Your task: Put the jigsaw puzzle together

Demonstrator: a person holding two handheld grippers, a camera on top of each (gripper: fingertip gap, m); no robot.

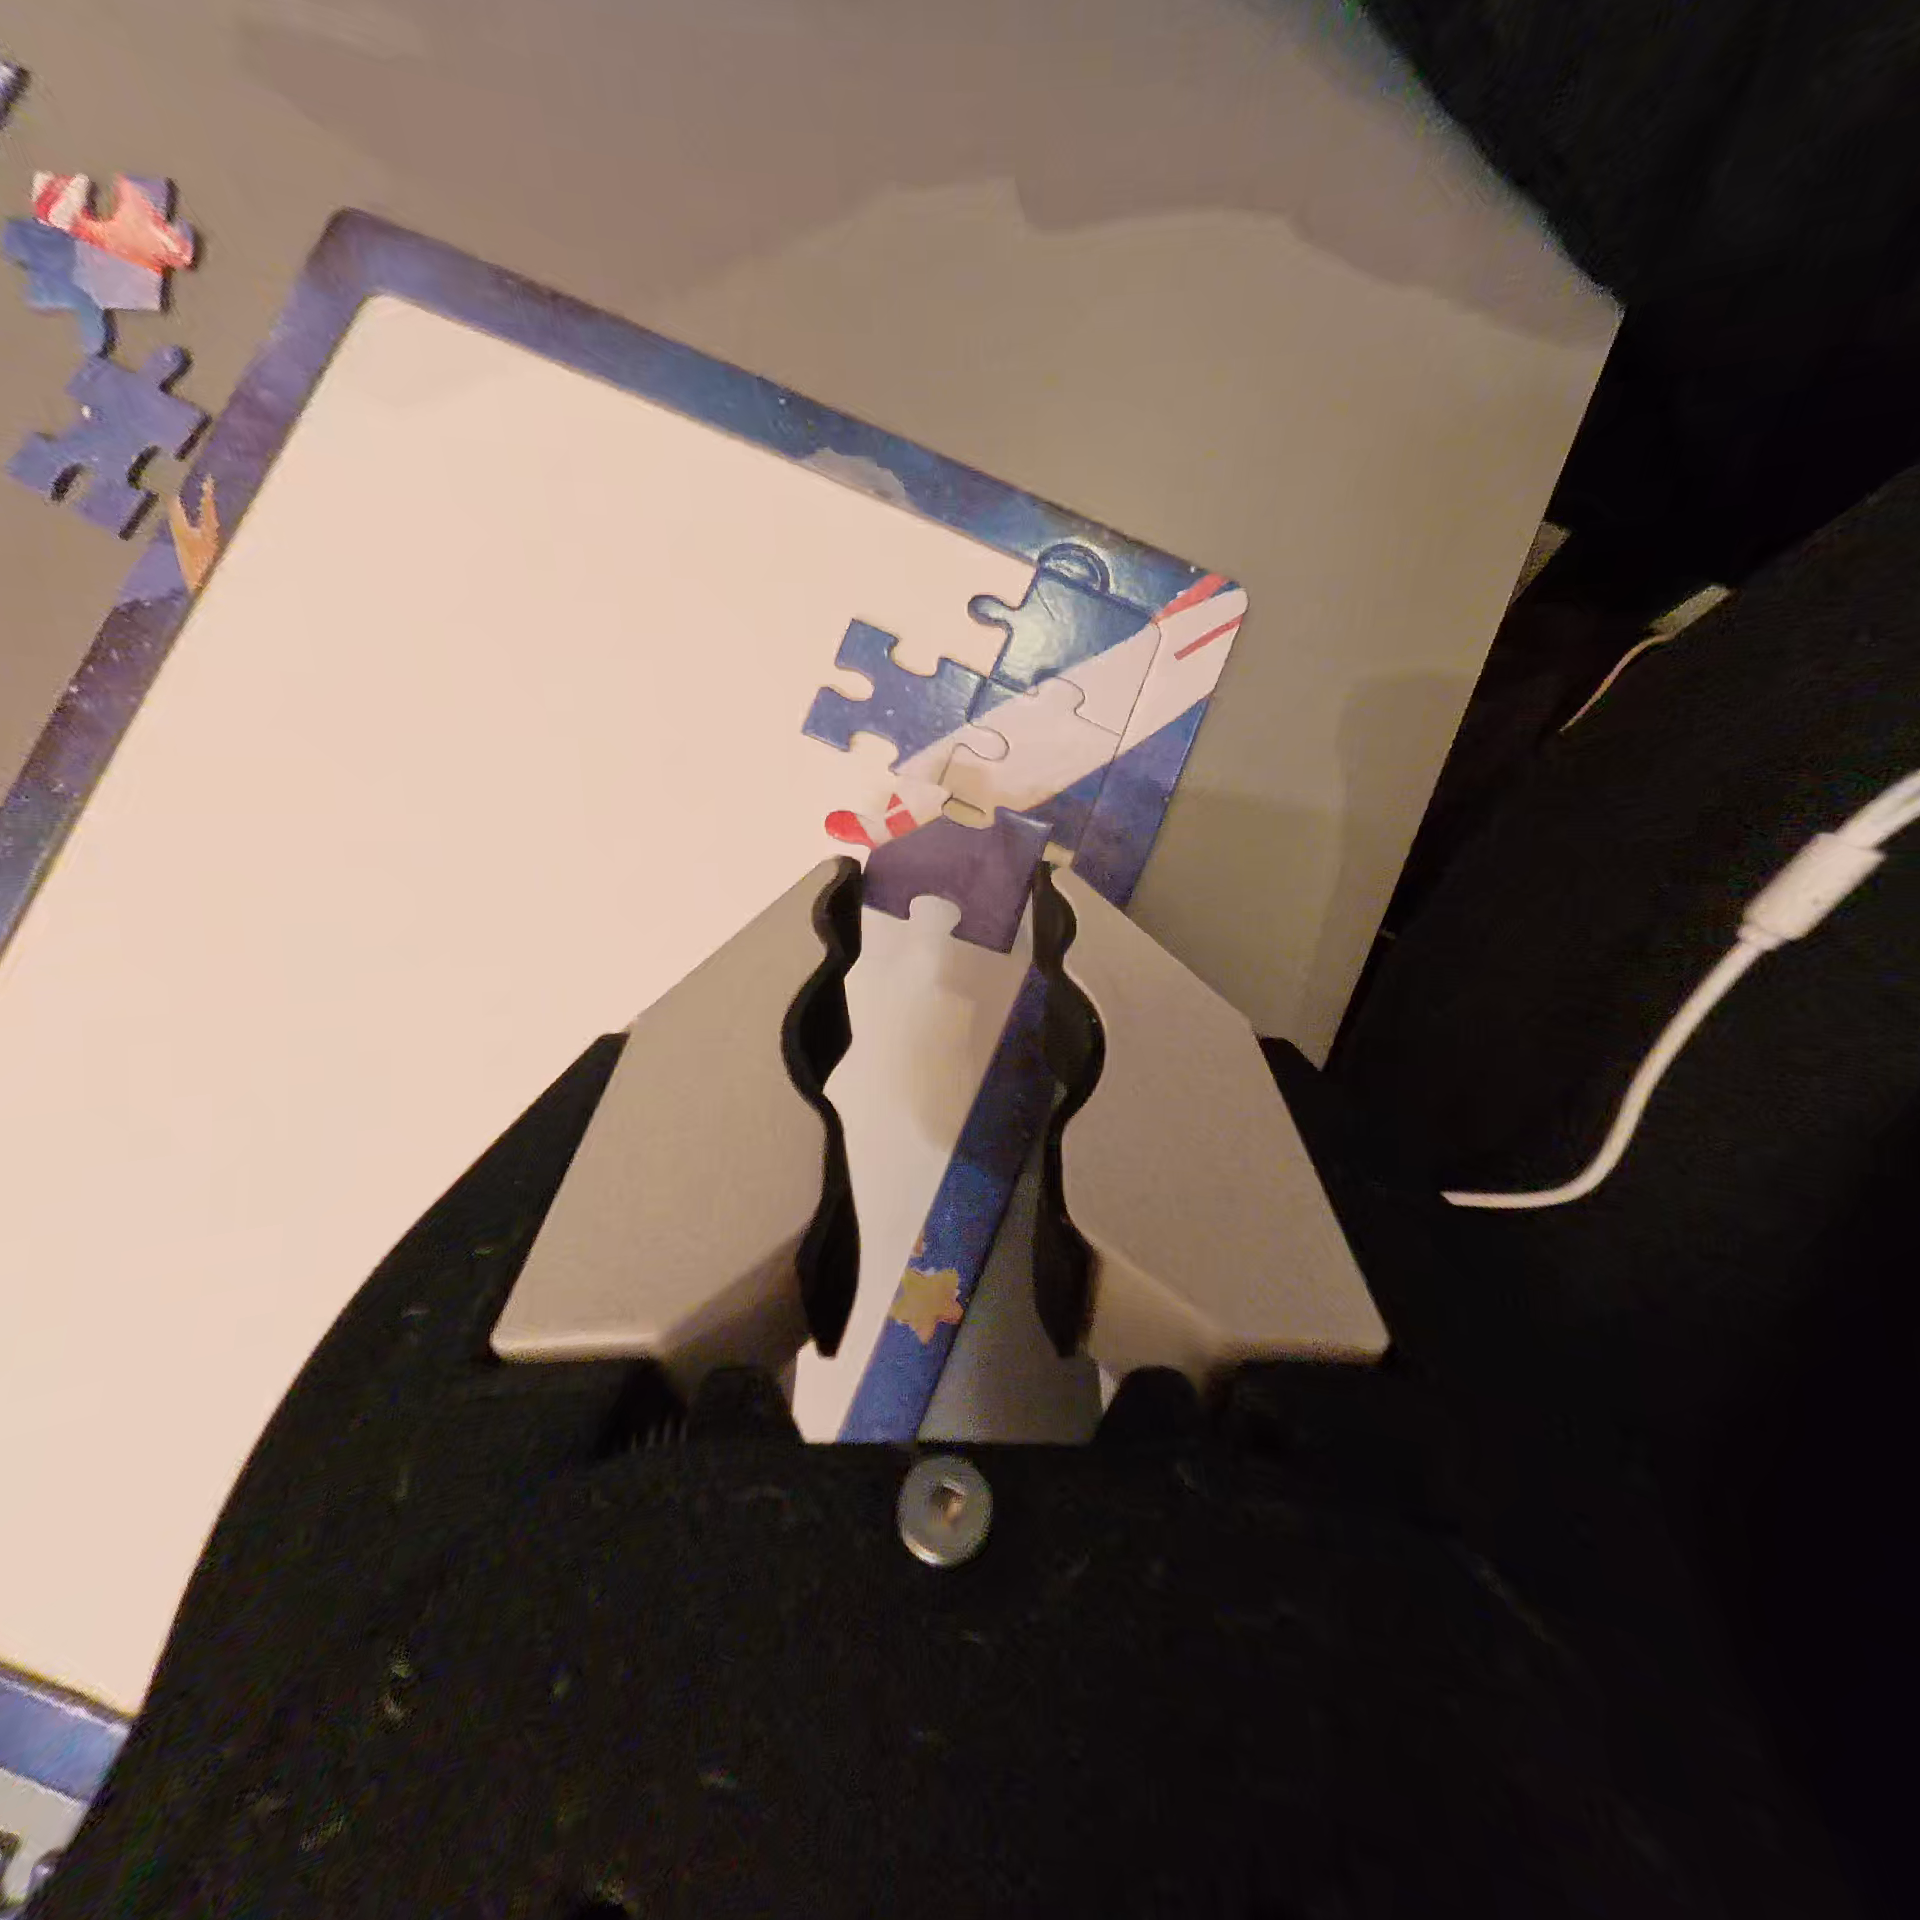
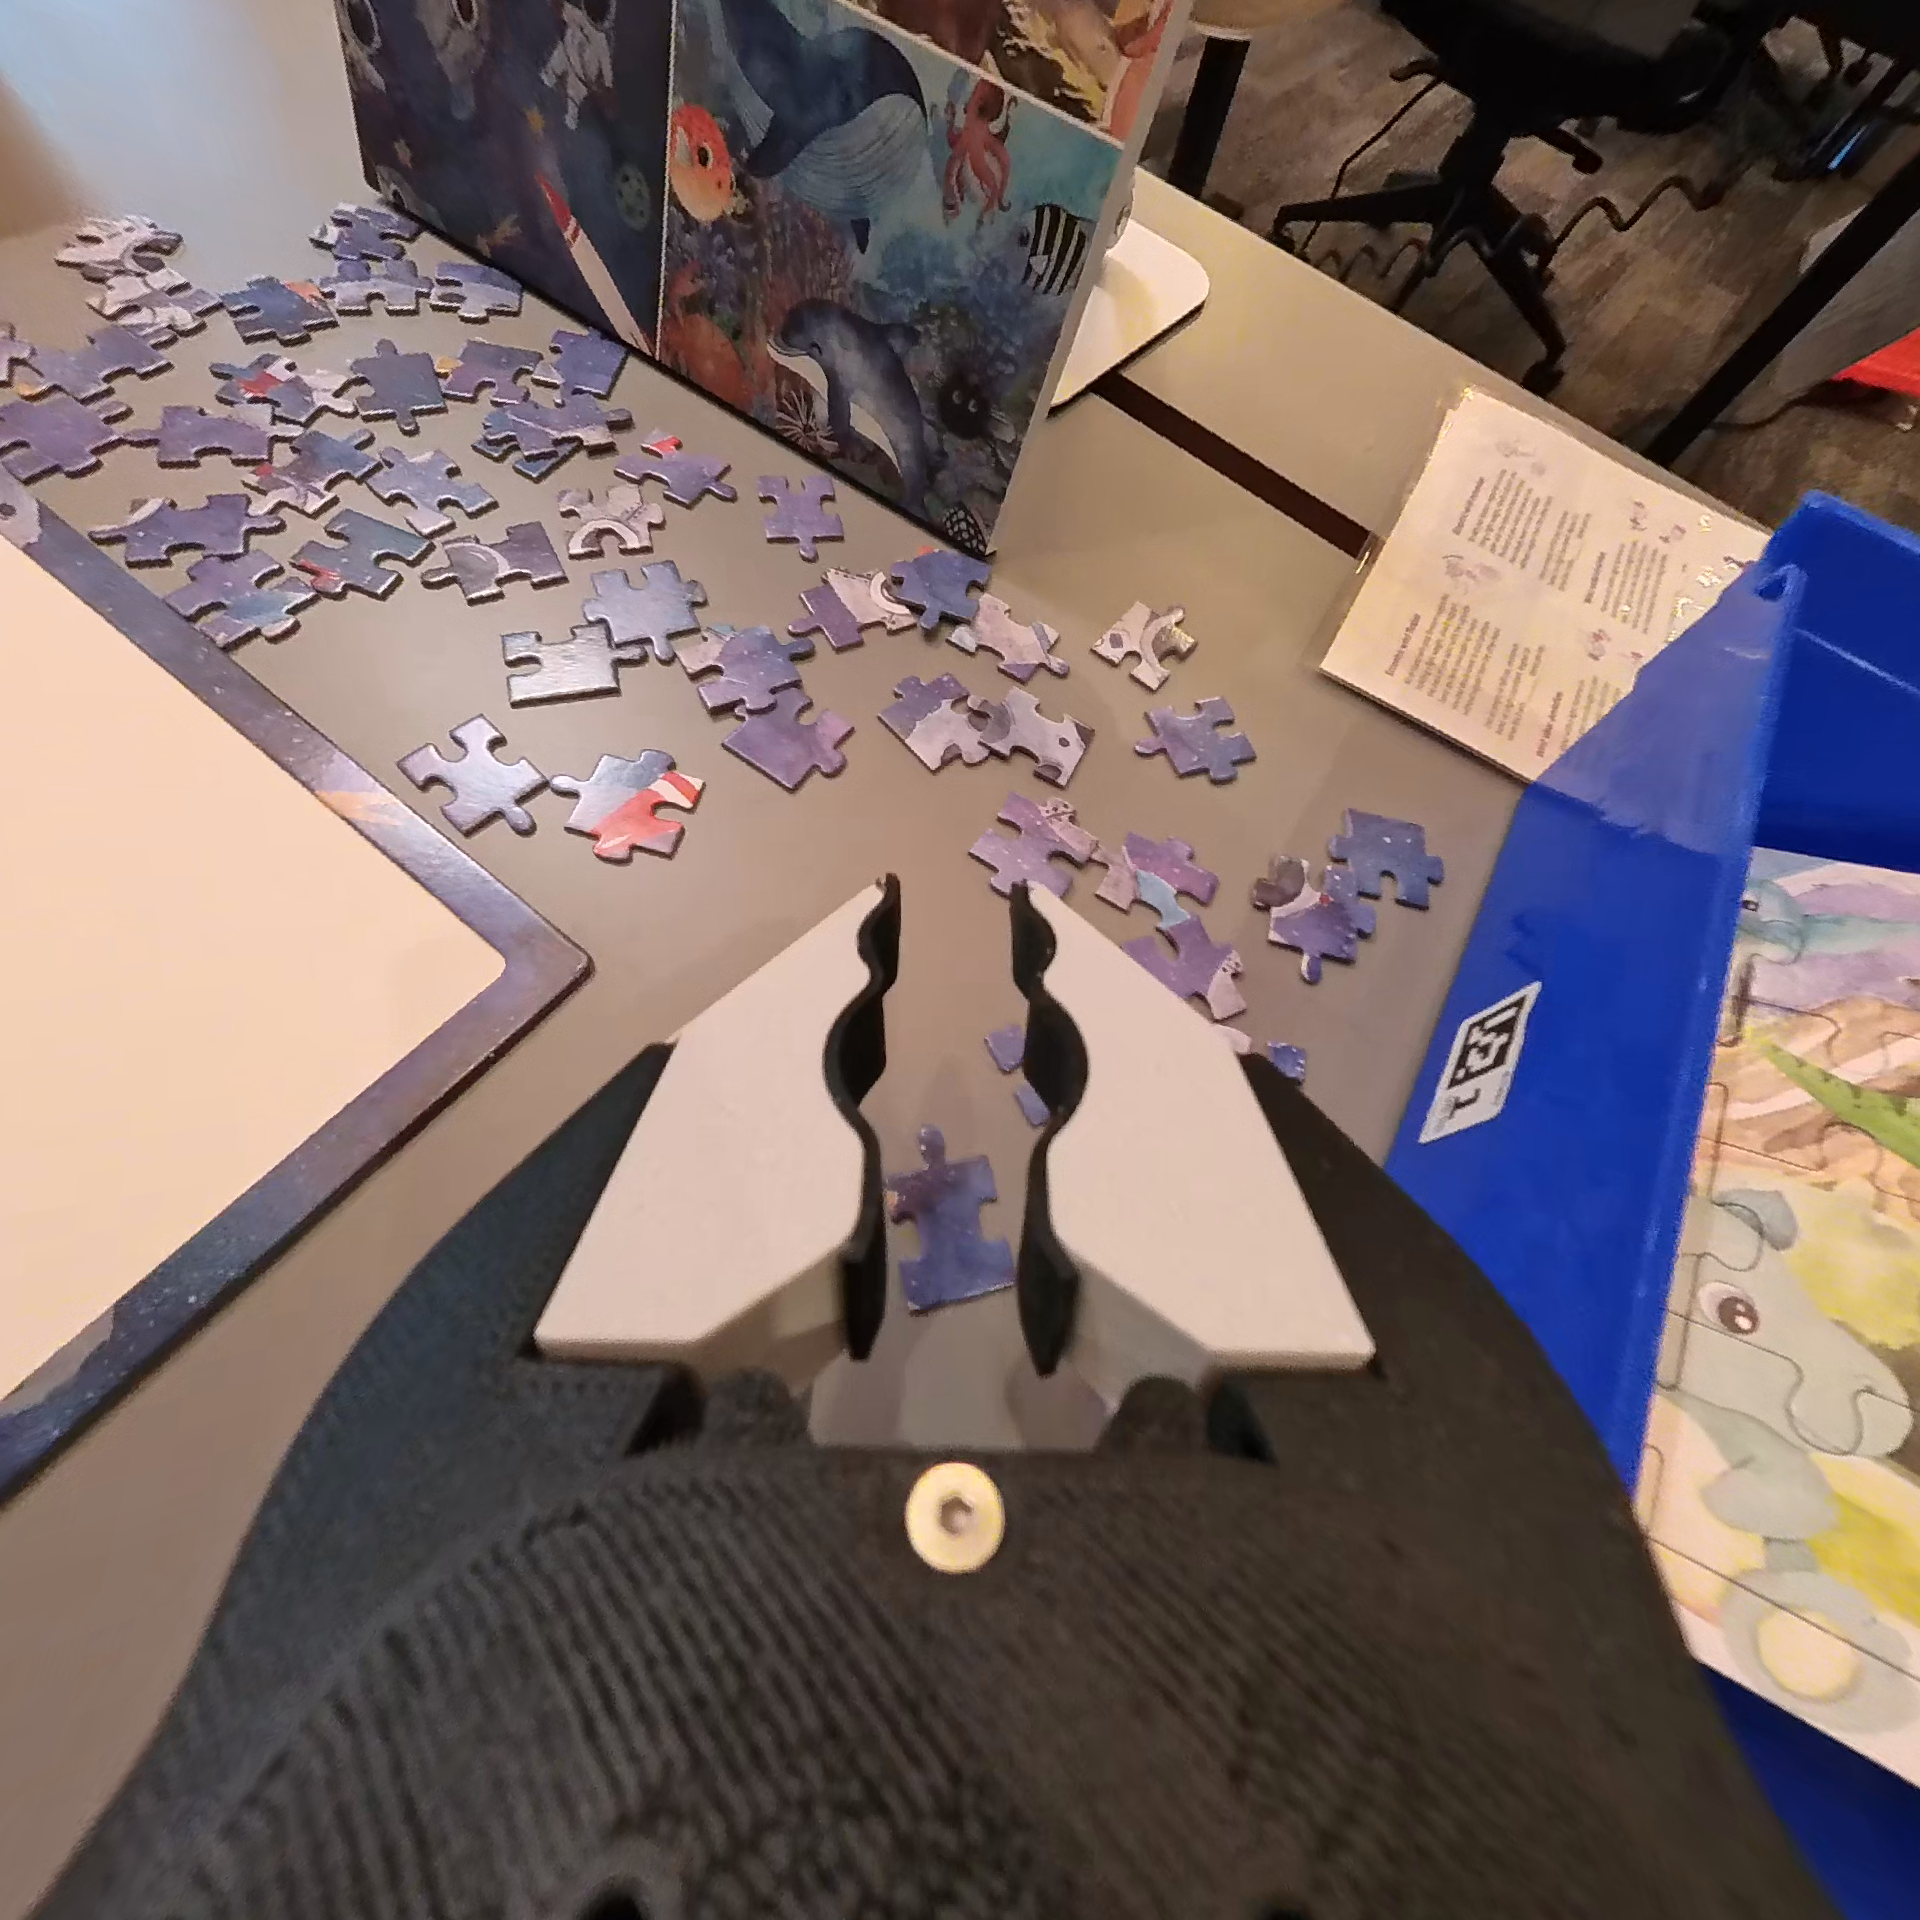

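Observation:
The puzzle tray (image 1: 644, 364) has a blue border and a bare white floor. A few joined pieces (image 1: 1039, 707) sit in its far right corner. My left gripper (image 1: 948, 878) is closed on a purple puzzle piece (image 1: 956, 873), holding it by its sides right below the joined pieces. My right gripper (image 2: 951, 894) is open and empty above the grey table. A purple piece (image 2: 951, 1236) lies on the table under the gap between its fingers. Several loose pieces (image 2: 436, 499) are scattered ahead, and the tray's corner (image 2: 540, 966) is to its left.
A picture box (image 2: 831, 260) stands at the back of the table. A blue bin (image 2: 1621, 935) with another puzzle stands at the right, with a printed sheet (image 2: 1507, 623) behind it. Two loose pieces (image 1: 104, 343) lie left of the tray. A white cable (image 1: 1662, 1039) runs at the right. My right fingertips sit around 30 cm from my left ones.

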